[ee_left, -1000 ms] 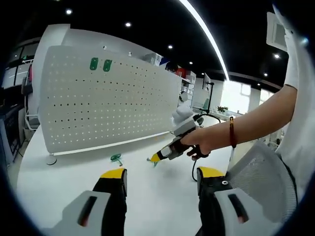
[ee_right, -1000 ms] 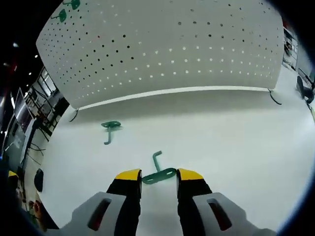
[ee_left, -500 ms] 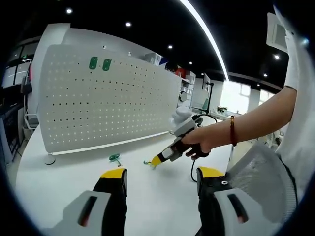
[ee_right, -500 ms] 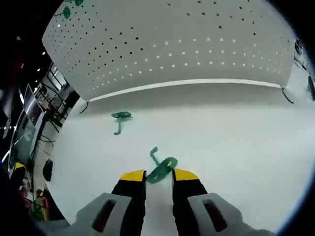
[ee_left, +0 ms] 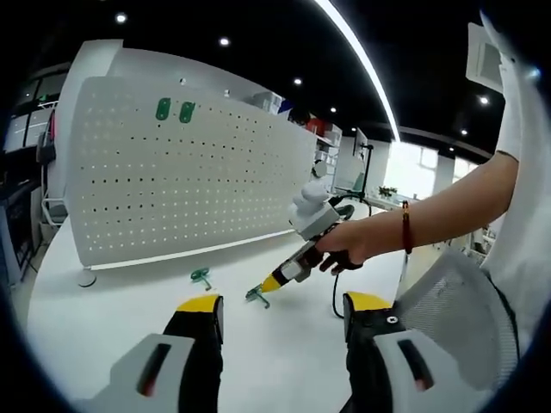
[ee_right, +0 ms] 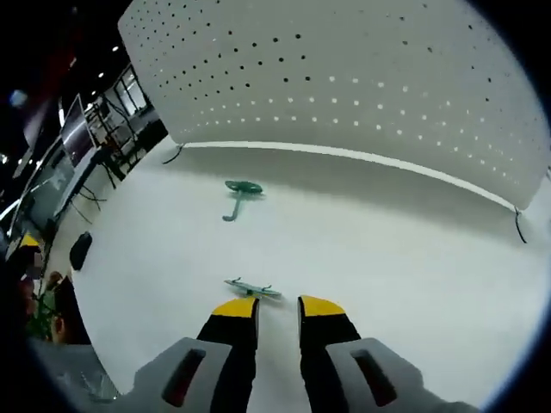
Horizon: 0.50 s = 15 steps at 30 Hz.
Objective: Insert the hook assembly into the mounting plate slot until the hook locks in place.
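Two green hooks are showing: one (ee_right: pixel 241 191) is lying on the table (ee_right: pixel 413 258) near the pegboard (ee_right: pixel 362 86); the right gripper (ee_right: pixel 277 303) is pinching the other (ee_right: pixel 251 288). The left gripper (ee_left: pixel 280 303) is hovering agape, empty. Two green tabs (ee_left: pixel 175 111) are sitting at the pegboard's top corner.

The left tongs (ee_left: pixel 277 311) hang low with their yellow-tipped jaws set wide apart, nothing between them. The right tongs (ee_right: pixel 277 306) have their jaws drawn close together. In the left gripper view a hand (ee_left: pixel 343 245) grips the right tongs' handle, arm extended, tips angled downward.
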### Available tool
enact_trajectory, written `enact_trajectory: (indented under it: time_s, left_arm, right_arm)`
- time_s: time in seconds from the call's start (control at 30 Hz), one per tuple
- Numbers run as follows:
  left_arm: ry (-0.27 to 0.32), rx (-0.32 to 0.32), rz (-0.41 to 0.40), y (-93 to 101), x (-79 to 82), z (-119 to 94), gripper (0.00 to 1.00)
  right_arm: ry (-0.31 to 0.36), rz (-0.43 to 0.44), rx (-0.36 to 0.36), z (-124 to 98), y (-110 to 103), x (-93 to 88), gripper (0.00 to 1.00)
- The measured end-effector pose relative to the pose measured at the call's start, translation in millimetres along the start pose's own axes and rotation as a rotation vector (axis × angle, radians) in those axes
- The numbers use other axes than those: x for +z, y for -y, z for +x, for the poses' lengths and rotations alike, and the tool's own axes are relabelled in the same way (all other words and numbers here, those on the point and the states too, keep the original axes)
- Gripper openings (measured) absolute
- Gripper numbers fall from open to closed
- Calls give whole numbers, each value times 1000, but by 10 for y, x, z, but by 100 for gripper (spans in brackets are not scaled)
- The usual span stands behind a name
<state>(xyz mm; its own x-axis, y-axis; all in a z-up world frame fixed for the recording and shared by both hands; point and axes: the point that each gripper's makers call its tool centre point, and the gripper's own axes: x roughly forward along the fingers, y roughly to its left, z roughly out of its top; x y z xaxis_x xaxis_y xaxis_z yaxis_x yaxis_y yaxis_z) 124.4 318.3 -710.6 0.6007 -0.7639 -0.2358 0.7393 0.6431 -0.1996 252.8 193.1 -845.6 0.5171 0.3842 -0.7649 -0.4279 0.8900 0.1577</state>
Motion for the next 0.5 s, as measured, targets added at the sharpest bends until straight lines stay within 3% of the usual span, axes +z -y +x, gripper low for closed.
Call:
enact_trajectory:
  time_s: [0.33, 0.5]
  left_arm:
    - [-1, 9, 1, -26, -4, -37, 57]
    - [1, 12, 2, -40, 10, -41, 57]
  right_arm:
    - [-23, -218, 45, 58, -122, 77, 18]
    - [-43, -237, 60, 78, -163, 40, 12]
